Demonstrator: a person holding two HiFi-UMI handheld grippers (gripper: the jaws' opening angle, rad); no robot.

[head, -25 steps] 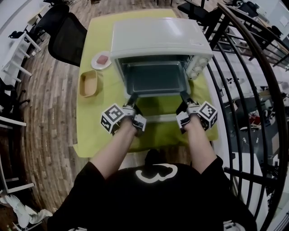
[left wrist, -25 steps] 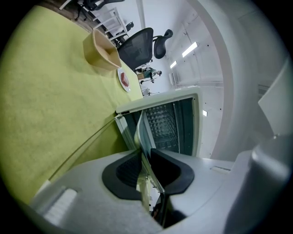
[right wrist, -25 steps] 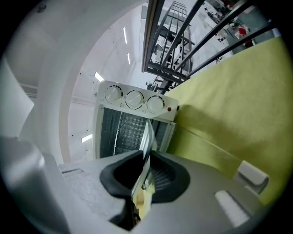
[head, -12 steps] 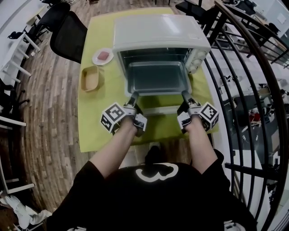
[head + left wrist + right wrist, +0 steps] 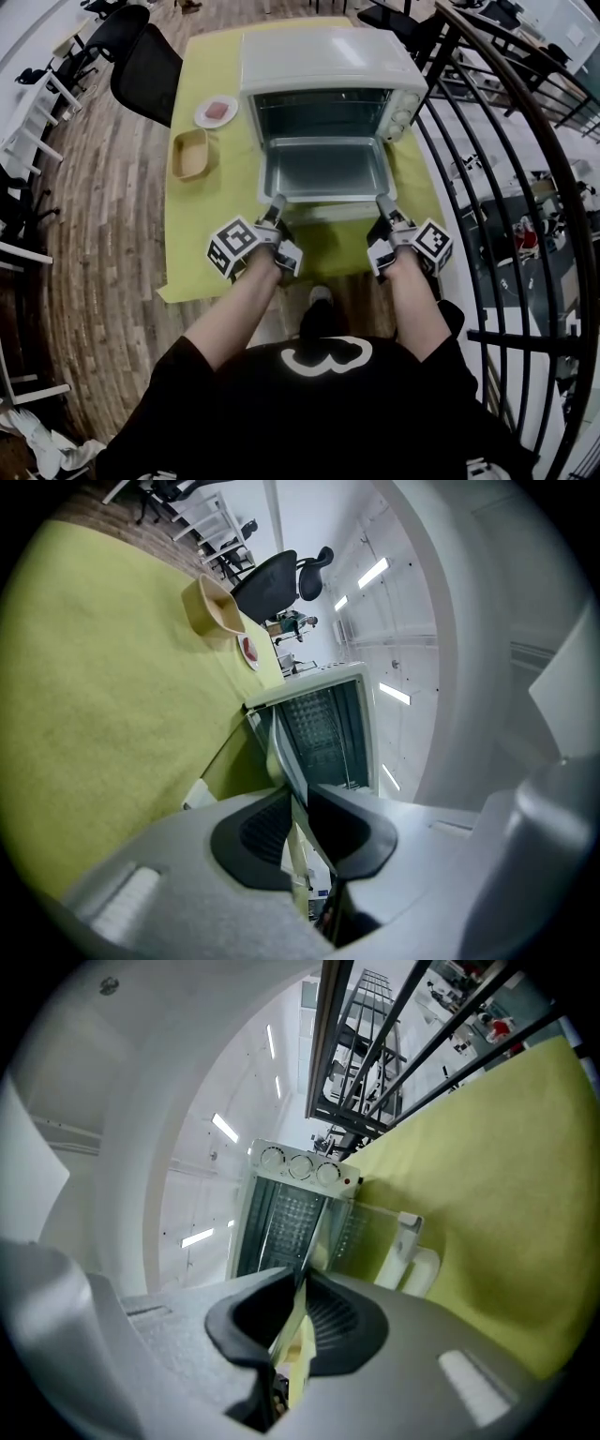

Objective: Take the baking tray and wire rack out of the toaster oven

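At the far left a black chair (image 5: 150, 80) is standing, cut off by the picture's edge. The yellow-green cloth (image 5: 202, 234) is covering the table, and on its left part a tan bowl (image 5: 190, 154) is sitting with a small plate (image 5: 217, 112) just beyond it. Something pink is lying on the plate, too small to name.

My left gripper (image 5: 275, 208) is pinching the near left corner of the tray (image 5: 323, 169). In the left gripper view its jaws are nearly together with the thin metal rim pressed between them. My forearm is hiding most of the gripper body.

The tray is hanging level in front of the oven (image 5: 323, 58), drawn well out over the lowered glass door (image 5: 225, 761), which it is mostly covering from above. Whether the tray's far edge is still sitting inside the mouth I cannot tell. The cavity behind it is lying in shadow. Some bars and a mesh pattern are showing there, but I cannot pick out the rack for sure.

My right gripper (image 5: 382, 204) is pinching the tray's near right corner the same way, its jaws nearly shut on the rim. The oven's knobs (image 5: 403, 117) are showing just right of the mouth. A black railing (image 5: 497, 141) is curving down the right side, its lower end running out of view.
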